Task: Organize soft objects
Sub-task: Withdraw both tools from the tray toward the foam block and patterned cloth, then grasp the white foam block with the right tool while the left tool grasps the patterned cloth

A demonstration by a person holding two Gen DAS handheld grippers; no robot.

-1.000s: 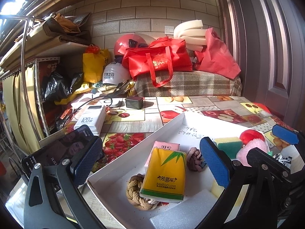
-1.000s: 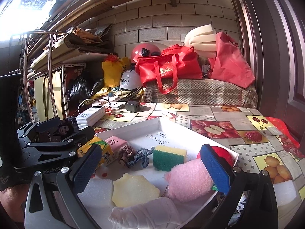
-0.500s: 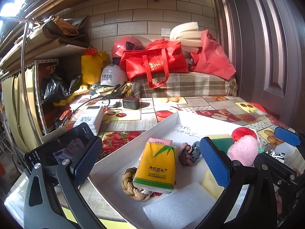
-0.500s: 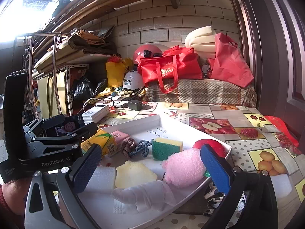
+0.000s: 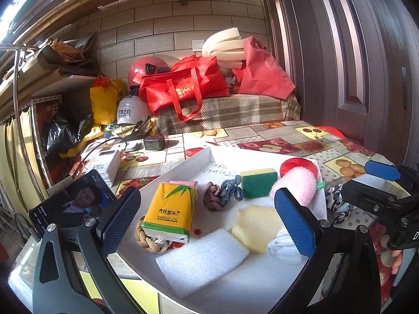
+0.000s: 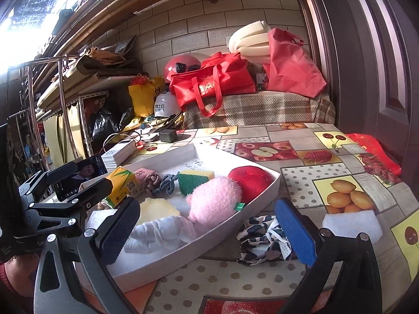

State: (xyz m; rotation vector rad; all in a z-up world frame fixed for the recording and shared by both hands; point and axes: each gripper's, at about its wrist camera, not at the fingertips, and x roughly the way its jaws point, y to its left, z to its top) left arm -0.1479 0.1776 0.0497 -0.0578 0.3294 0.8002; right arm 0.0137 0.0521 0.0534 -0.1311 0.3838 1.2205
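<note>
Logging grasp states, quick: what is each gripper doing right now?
Left gripper: open, holding nothing, over the white tray.
Right gripper: open, holding nothing.

I see the tissue pack [image 5: 169, 210] in the tray [image 5: 207, 155], left of the sponge [image 5: 258, 180]. A cloth [image 6: 264, 240] lies outside the tray, right of it.

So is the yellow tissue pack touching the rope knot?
Touching: in the left wrist view the yellow tissue pack lies on top of the rope knot, overlapping it.
</note>
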